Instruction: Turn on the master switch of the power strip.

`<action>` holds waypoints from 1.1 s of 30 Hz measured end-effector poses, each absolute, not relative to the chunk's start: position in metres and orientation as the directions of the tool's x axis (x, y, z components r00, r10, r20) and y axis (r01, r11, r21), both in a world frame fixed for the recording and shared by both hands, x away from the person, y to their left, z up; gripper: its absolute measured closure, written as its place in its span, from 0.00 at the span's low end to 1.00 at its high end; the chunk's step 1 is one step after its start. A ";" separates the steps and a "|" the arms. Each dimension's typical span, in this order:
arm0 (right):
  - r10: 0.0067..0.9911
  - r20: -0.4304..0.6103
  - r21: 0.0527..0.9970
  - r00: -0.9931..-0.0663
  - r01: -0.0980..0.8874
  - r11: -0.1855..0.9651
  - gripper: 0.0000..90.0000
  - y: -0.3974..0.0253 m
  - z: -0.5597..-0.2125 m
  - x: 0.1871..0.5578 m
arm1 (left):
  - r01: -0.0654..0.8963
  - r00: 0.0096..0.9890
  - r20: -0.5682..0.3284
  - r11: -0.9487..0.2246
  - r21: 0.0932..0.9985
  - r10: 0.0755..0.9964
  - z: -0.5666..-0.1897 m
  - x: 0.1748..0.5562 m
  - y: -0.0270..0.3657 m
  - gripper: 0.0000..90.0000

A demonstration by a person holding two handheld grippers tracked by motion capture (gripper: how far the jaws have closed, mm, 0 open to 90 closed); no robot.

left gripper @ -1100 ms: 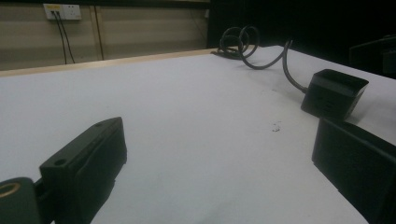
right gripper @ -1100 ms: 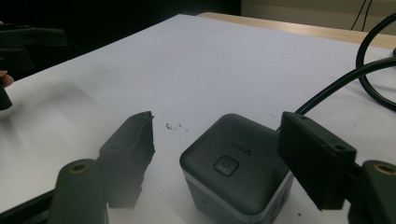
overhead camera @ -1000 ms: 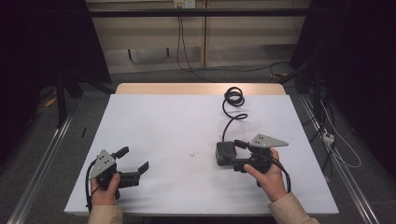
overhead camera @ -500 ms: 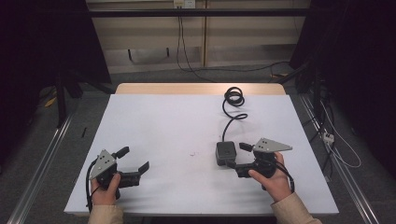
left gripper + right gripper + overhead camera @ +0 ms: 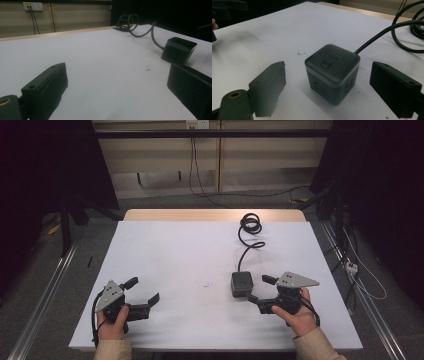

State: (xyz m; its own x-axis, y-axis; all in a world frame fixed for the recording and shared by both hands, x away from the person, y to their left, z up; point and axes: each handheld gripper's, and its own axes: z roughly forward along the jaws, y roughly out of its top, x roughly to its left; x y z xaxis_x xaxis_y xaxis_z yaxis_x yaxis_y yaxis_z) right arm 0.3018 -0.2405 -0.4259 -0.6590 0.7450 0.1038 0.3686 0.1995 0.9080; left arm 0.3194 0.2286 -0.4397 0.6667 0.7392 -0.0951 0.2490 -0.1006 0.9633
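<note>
The power cube [image 5: 242, 283] is sitting near the counter's [image 5: 190, 245] front right, its cord [image 5: 248, 236] coiling toward the far edge. The right gripper [image 5: 257, 290] is hovering just beside it, jaws spread; the left gripper [image 5: 144, 292] is gaping over bare surface.

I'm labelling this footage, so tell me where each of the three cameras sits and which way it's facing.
High view: above the person's side, looking forward and down on the white table; both hands hold the left gripper and right gripper.
Left gripper view: rides low on the left gripper, looking across the table past its open jaws.
Right gripper view: rides on the right gripper, looking between its open jaws.
Shared: all three show the cube power strip and its coiled cable.
</note>
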 end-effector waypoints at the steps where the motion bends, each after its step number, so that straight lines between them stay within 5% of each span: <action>1: 0.747 0.107 0.909 -0.656 0.369 0.194 0.15 -0.242 -0.426 0.301 | 0.249 0.667 -0.095 -0.101 0.963 0.739 -0.440 0.319 0.229 0.03; 33: 0.761 0.087 0.906 -0.643 0.369 0.209 0.15 -0.261 -0.438 0.290 | 0.247 0.665 -0.100 -0.091 0.965 0.740 -0.439 0.319 0.231 0.03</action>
